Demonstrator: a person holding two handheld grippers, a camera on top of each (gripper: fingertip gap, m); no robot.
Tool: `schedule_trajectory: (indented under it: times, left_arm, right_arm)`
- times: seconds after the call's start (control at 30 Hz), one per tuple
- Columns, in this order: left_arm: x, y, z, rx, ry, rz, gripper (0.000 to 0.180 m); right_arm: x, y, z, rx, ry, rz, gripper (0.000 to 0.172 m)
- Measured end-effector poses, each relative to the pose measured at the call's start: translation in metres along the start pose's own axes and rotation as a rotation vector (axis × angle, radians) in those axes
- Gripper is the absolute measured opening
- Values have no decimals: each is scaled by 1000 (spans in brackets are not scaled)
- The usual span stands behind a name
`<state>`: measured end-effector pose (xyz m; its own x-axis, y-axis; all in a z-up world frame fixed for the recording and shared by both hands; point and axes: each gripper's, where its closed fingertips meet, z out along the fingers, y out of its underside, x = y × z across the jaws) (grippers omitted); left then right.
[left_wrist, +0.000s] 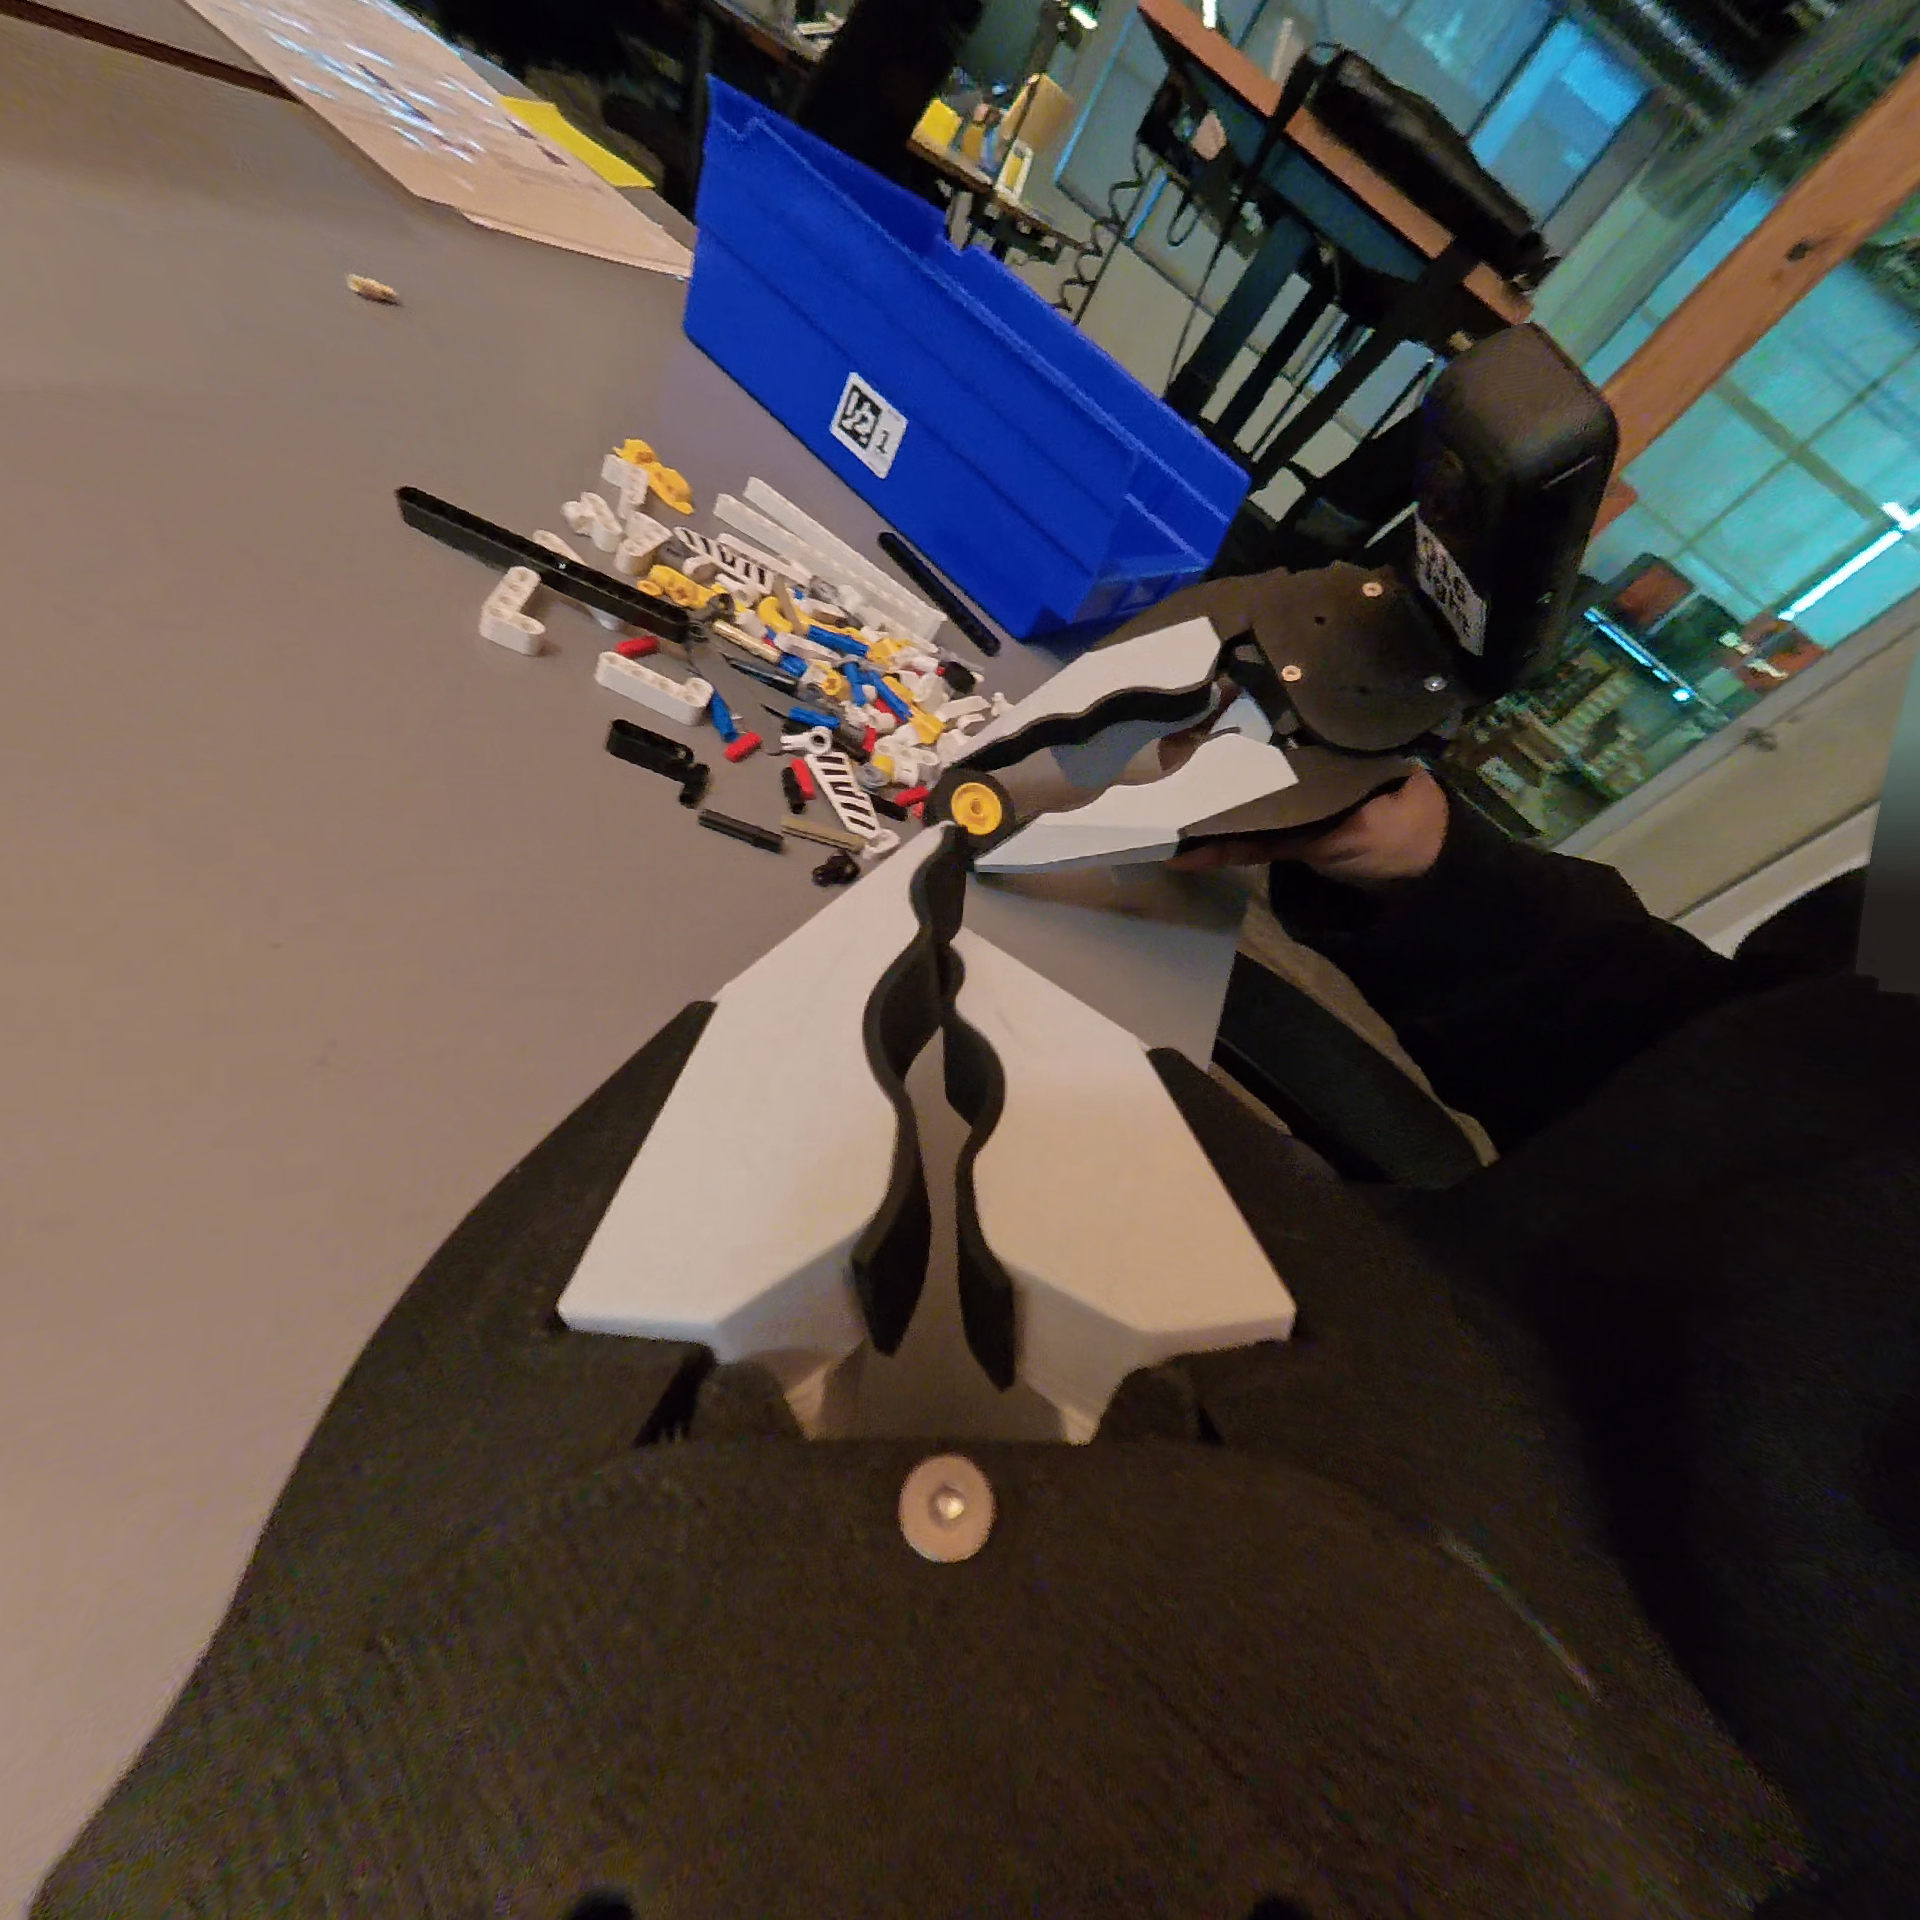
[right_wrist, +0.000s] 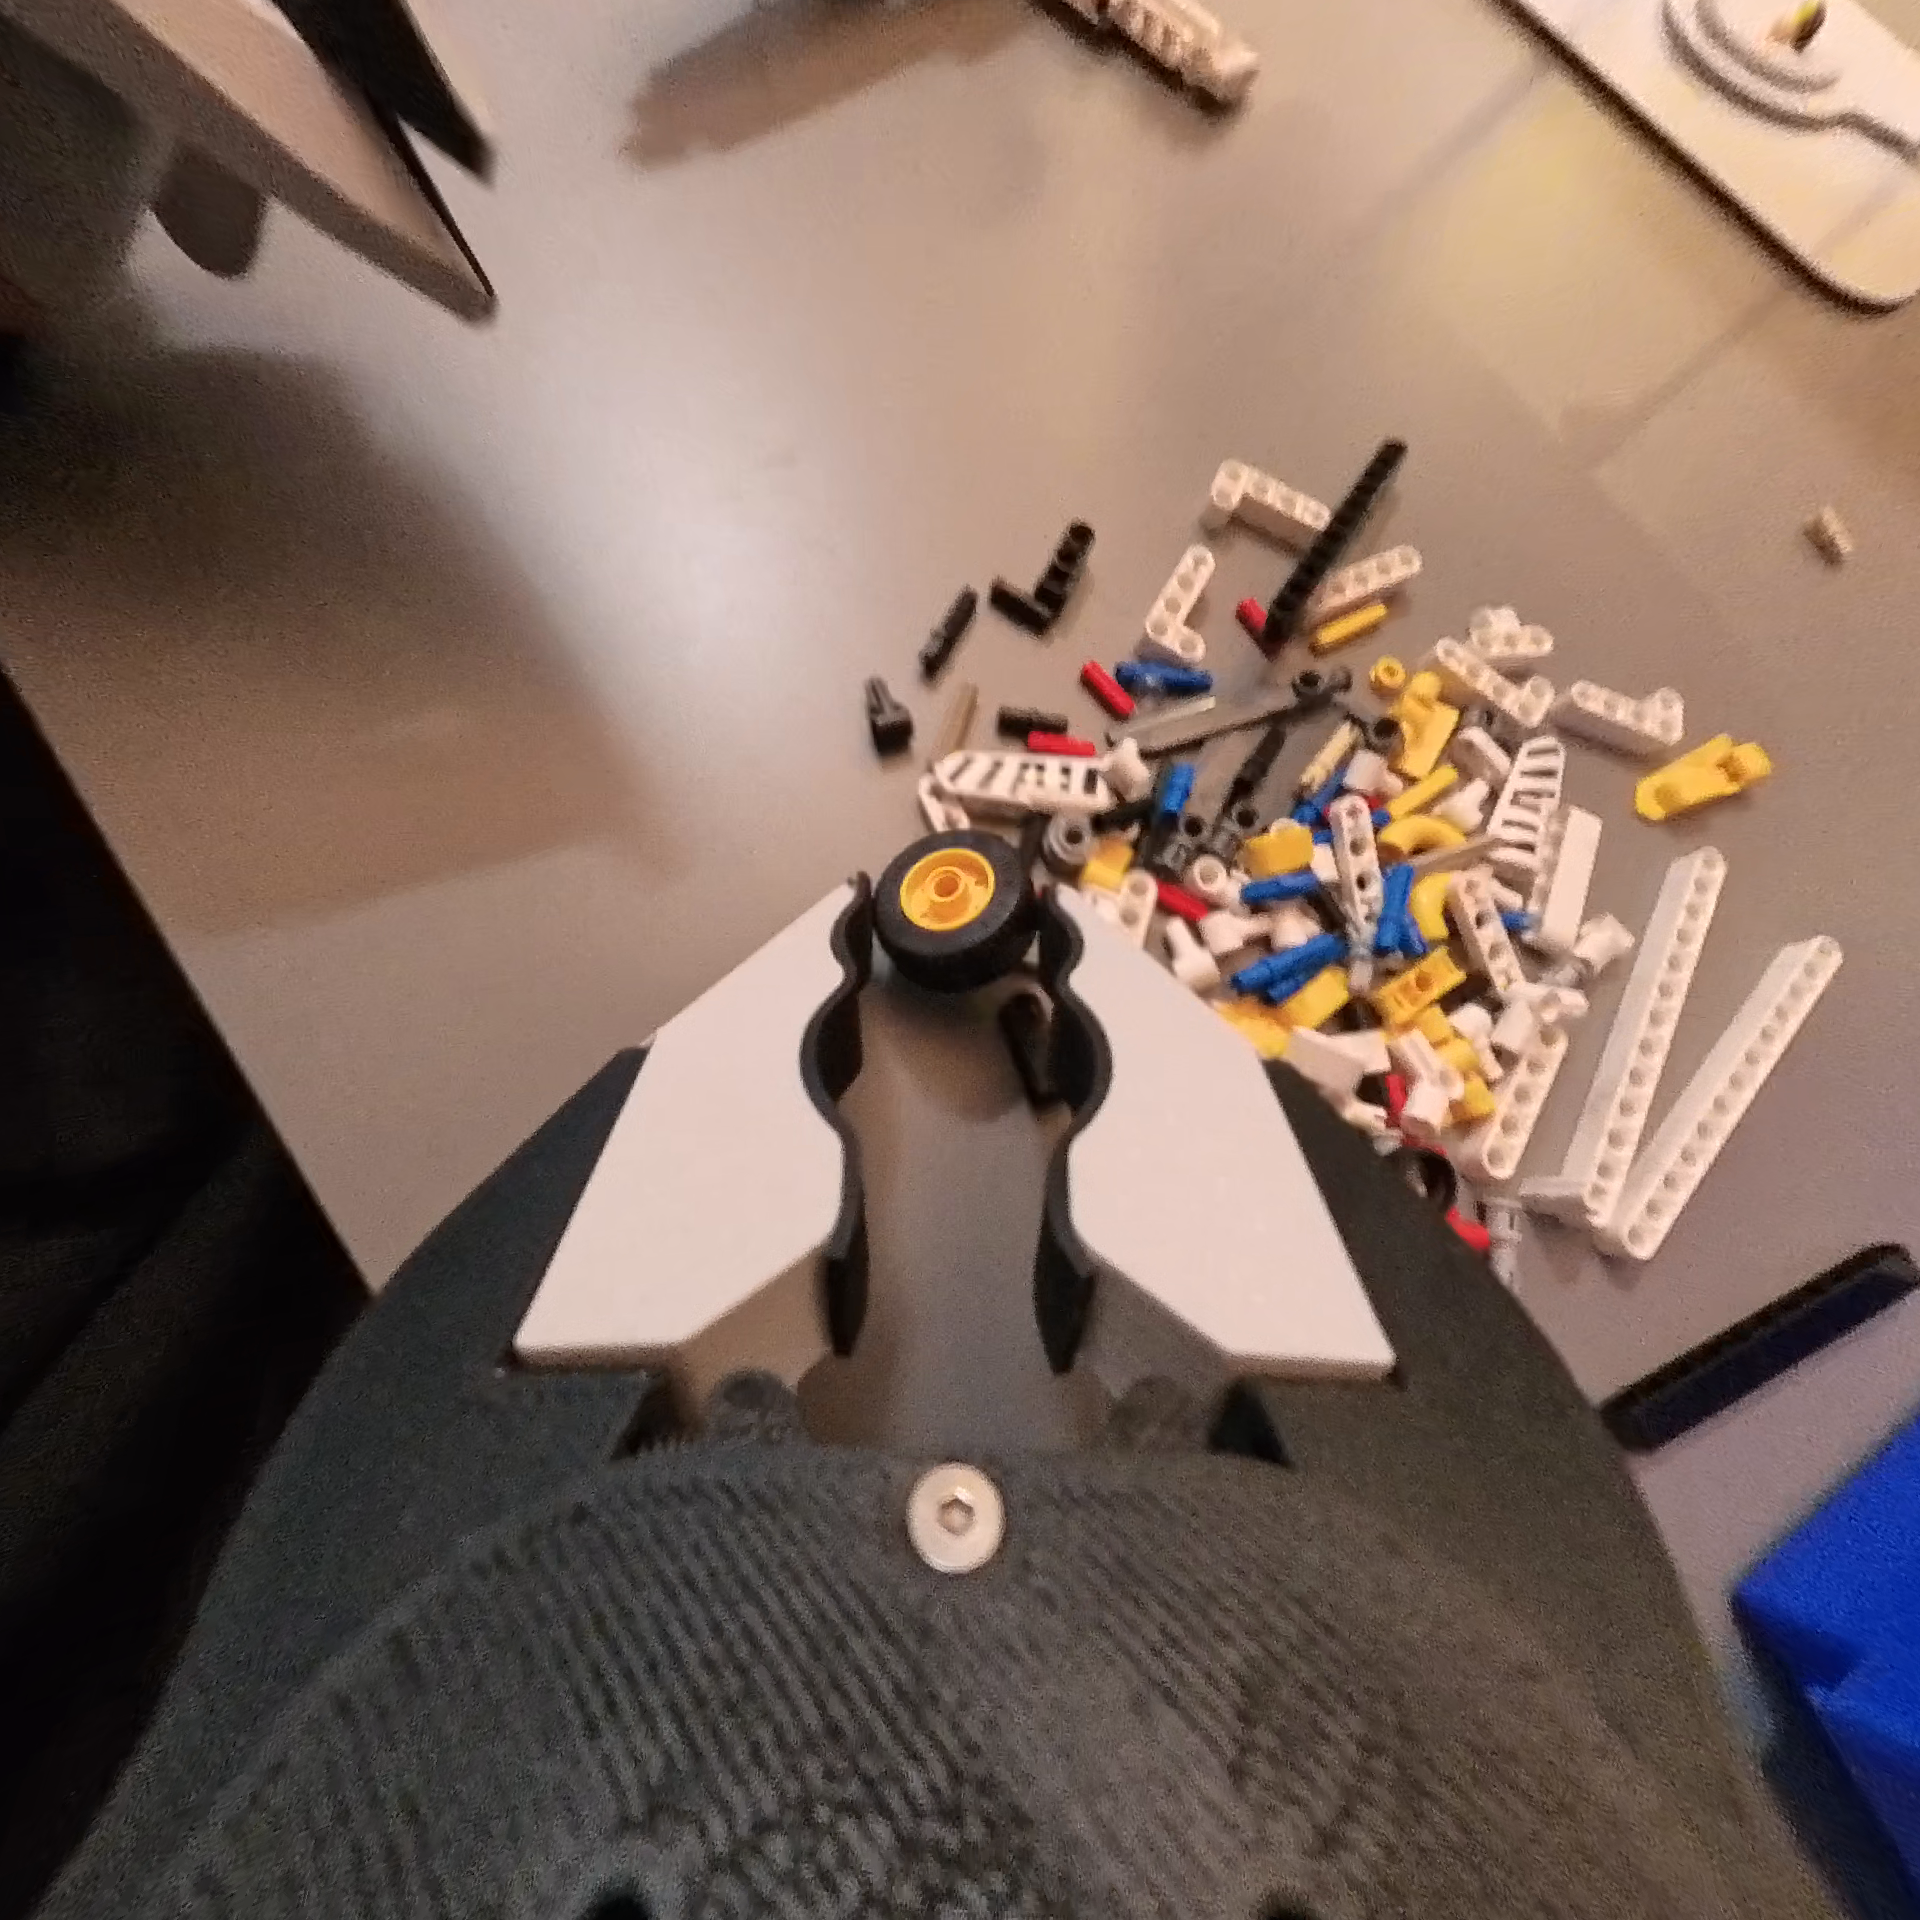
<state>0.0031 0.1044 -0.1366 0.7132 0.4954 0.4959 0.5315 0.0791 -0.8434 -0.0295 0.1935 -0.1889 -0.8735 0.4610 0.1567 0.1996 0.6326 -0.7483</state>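
Right gripper (right_wrist: 951, 914): jaws part-way open, clamped by the tips on a small wheel (right_wrist: 948, 909), black tyre with yellow hub; both black pads pressed against the tyre's sides.
Wheel's place: held above the grey table (right_wrist: 520, 623), at the near edge of the brick pile; in the left wrist view, wheel (left_wrist: 975, 805) just beyond the left gripper's tips.
Left gripper (left_wrist: 948, 842): fully closed, wavy black pads meeting along their length, nothing between them; tips just beside the wheel, contact not clear.
Brick pile (right_wrist: 1351, 883): loose white, yellow, blue, red and black building pieces, spread on the table to the right of the right gripper.
Long white beams (right_wrist: 1662, 1091): lying at the pile's far right edge.
Blue bin (left_wrist: 935, 395): on the table behind the pile, white sticker on its side.
Hand (left_wrist: 1371, 831): dark-sleeved, gripping the right gripper's handle.
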Motion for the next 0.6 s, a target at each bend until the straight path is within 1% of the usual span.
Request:
schedule_trajectory:
  times: [0.07,0.13,0.2,0.27,0.33,0.4,0.5,0.6]
  left_arm:
    - [5,1,0,-1,24,6,0]
    - [8,3,2,-7,40,-6,0]
    - [13,5,4,-12,85,-79,0]
    - [23,5,6,-4,182,-186,0]
    - [32,4,6,18,281,-301,0]
    - [31,0,2,51,334,-395,0]
    - [35,-5,-7,83,418,-467,0]
    - [33,-11,-12,127,453,-527,0]
  right_arm:
    - [-8,-18,-3,70,-12,-14,30]
    - [-21,-43,-9,188,-21,-66,30]
    - [-36,-69,-18,327,-6,-173,30]
    - [-52,-87,-23,421,21,-283,30]
    - [-59,-96,-23,447,57,-344,30]
    - [-61,-102,-23,465,68,-367,30]
    - [-66,-110,-26,509,31,-341,30]
    - [-67,-113,-25,522,31,-342,30]
